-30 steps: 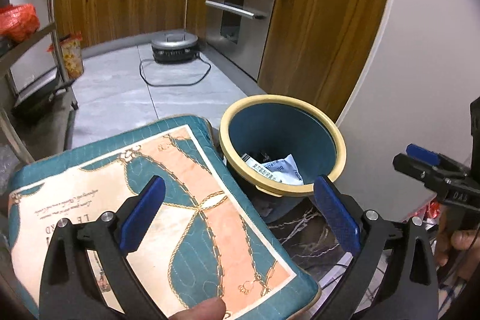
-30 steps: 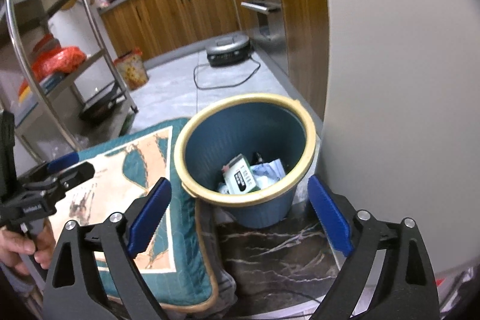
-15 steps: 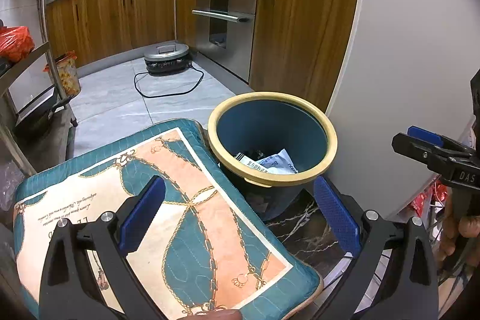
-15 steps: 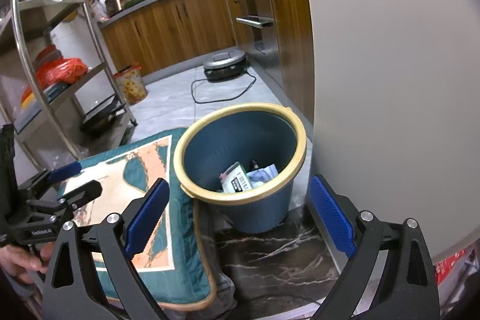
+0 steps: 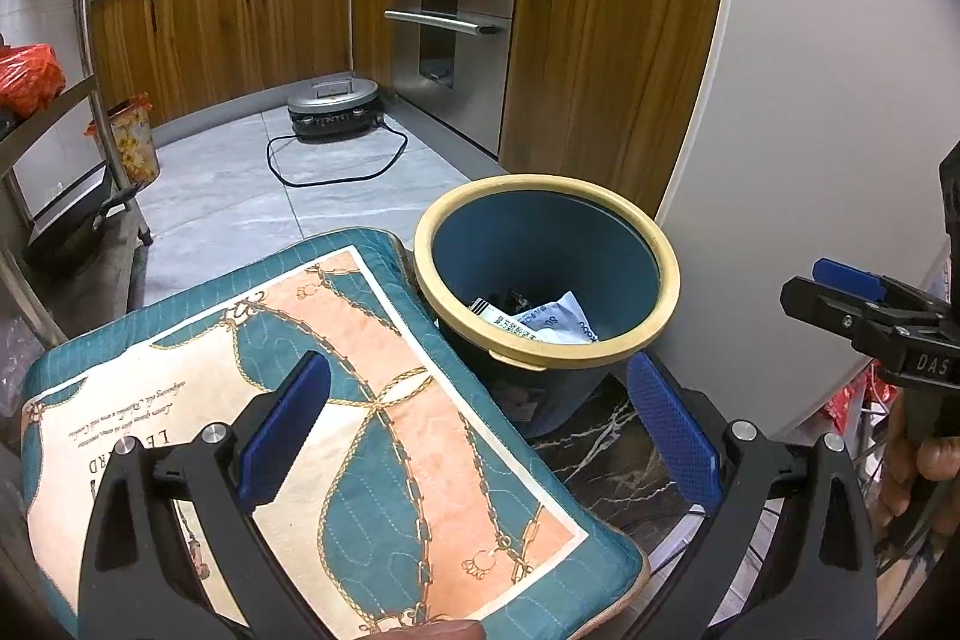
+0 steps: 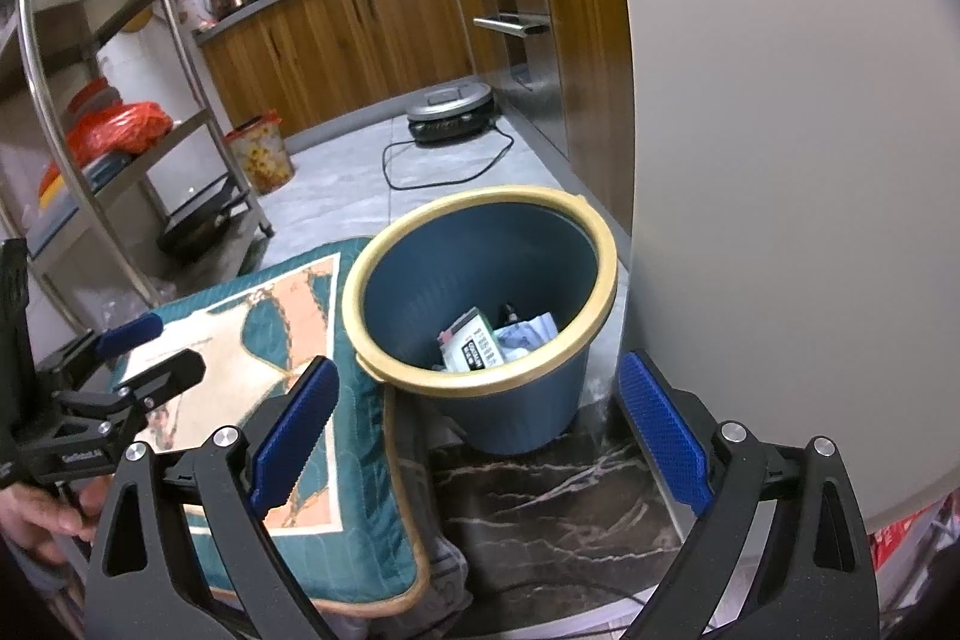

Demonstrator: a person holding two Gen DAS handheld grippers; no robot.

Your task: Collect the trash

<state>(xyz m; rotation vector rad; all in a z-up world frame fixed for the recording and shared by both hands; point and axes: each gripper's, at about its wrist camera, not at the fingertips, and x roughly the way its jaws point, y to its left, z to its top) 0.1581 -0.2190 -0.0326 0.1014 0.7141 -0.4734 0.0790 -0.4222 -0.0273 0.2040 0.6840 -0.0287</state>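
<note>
A blue trash bin with a yellow rim [image 5: 651,307] [image 6: 600,244] stands on a dark marble surface by a pale wall. Inside it lie a white wrapper [image 5: 561,322] [image 6: 528,331] and a small printed box [image 6: 474,349]. My left gripper [image 5: 480,424] is open and empty, above a cushion and left of the bin. My right gripper [image 6: 480,424] is open and empty, just short of the bin. The right gripper also shows at the right edge of the left wrist view [image 5: 864,304], and the left gripper at the left of the right wrist view [image 6: 144,358].
A teal and peach cushion [image 5: 336,400] [image 6: 288,340] lies left of the bin. A round grey appliance with a cord [image 5: 333,100] sits on the tiled floor. A metal shelf rack [image 6: 120,130] stands left. Wood cabinets [image 5: 240,16] run behind.
Both grippers have drawn back and risen a little, so the bin looks smaller and farther. Both stay open and empty. The trash in the bin has not moved.
</note>
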